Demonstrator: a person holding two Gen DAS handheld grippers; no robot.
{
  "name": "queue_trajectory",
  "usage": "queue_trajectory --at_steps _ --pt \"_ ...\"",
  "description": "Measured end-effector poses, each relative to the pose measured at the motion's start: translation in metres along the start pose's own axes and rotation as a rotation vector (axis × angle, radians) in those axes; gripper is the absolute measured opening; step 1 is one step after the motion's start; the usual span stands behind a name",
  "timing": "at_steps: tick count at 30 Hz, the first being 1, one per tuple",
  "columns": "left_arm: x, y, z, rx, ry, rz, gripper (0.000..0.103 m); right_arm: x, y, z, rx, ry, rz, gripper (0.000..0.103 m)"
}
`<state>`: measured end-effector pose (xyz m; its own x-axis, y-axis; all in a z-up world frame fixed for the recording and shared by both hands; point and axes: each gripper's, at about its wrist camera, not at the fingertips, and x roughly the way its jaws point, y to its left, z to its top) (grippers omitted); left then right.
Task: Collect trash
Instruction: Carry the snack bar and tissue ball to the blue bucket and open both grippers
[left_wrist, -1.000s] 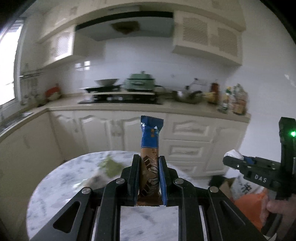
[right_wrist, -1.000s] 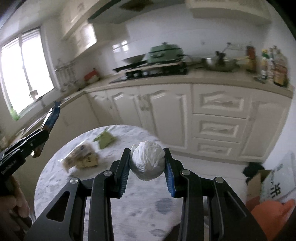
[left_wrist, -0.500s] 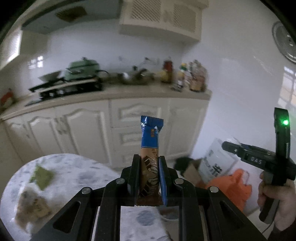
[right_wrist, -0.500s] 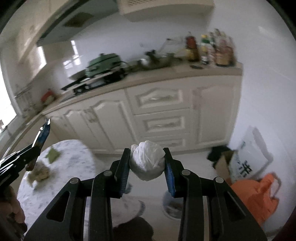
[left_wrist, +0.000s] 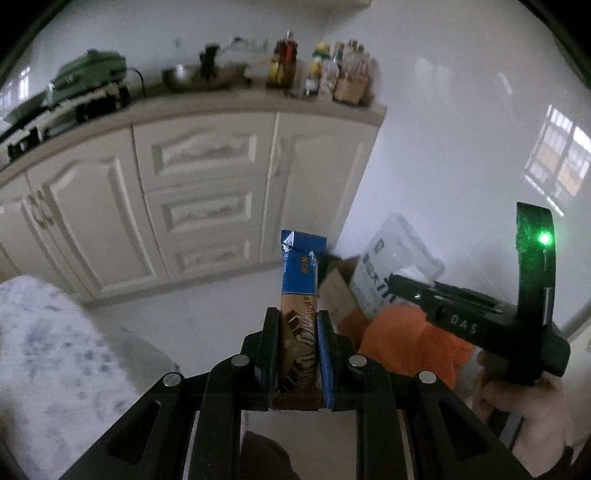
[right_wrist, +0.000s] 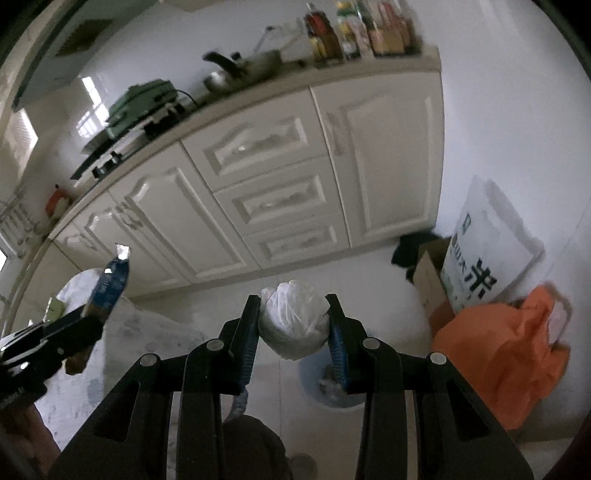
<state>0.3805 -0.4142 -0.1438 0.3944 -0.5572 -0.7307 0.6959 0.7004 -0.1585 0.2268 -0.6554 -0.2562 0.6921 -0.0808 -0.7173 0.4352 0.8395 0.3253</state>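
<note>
Trash rides in both hands above a kitchen floor: the left hand-held gripper (left_wrist: 298, 354) is clamped on a blue-and-brown snack wrapper (left_wrist: 300, 295) standing upright between its jaws, while the right hand-held gripper (right_wrist: 293, 325) is clamped on a crumpled white ball of plastic (right_wrist: 293, 317). Both tools point downward and away from the marbled round surface (left_wrist: 44, 354), apparently carrying their loads toward a bin. Doing the step well would likely mean keeping both grips firm until each load hangs squarely over the opening, then letting go one at a time so nothing light drifts onto the tiles. Only the right wrist view shows the pale blue bin (right_wrist: 332, 384) on the floor, partly hidden just below the ball; the left view, blocked by its own tool, does not show it. The left view alone shows the person's right hand (left_wrist: 524, 413). Both views show an orange bag (right_wrist: 502, 354) beside a cardboard box (right_wrist: 430, 280).
</note>
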Motion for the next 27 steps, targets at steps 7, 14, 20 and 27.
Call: queue_trajectory --at_steps 7,14,20,27 --pt "0.088 -0.007 0.031 -0.020 0.127 -0.022 0.015 0.045 -0.026 -0.001 0.050 0.077 0.002 0.035" --pt "0.156 -0.013 0.050 -0.032 0.219 -0.038 0.015 0.077 -0.044 -0.001 0.083 0.131 0.006 0.035" --pt "0.210 -0.023 0.059 0.016 0.285 0.001 0.059 0.100 -0.055 -0.003 0.110 0.160 -0.020 0.052" --pt "0.202 -0.028 0.058 0.009 0.241 0.052 0.088 0.089 -0.067 -0.007 0.172 0.121 -0.053 0.103"
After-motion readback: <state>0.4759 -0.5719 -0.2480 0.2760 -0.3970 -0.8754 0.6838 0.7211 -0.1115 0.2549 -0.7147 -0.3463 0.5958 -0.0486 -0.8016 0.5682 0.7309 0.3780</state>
